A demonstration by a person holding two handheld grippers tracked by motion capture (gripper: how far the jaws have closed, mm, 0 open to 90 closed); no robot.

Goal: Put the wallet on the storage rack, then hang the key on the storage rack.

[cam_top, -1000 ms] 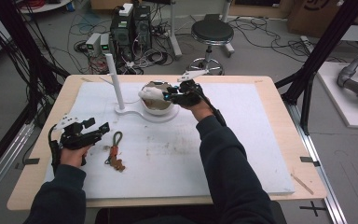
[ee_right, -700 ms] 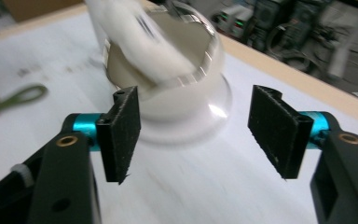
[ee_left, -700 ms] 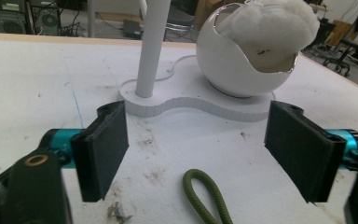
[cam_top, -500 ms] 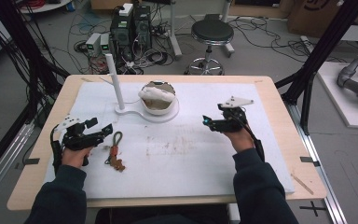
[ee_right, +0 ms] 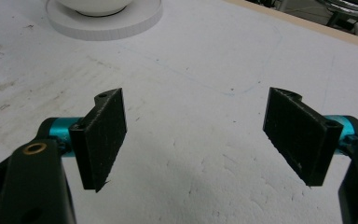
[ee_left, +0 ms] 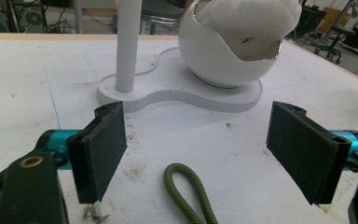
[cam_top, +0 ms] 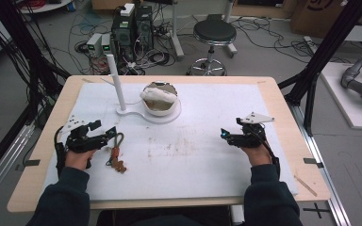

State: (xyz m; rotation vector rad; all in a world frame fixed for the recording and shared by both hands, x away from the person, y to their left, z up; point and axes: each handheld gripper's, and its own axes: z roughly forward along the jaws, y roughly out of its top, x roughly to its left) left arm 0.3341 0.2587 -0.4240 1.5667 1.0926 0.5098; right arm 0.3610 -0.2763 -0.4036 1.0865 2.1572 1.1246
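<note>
The left tongs (cam_top: 104, 135) sit at the left side of the desk (cam_top: 283, 117), with the jaws wide apart and nothing between them. A green cord loop (ee_left: 186, 191) lies on the white mat just in front of them, not touching the jaws. The right tongs (cam_top: 226, 135) hover at the right side of the mat, well apart from the cord; their jaws have just been opening and hold nothing. A white bowl (cam_top: 159, 101) with something white and fluffy in it stands on a flat base beside a white post (cam_top: 116, 80).
</note>
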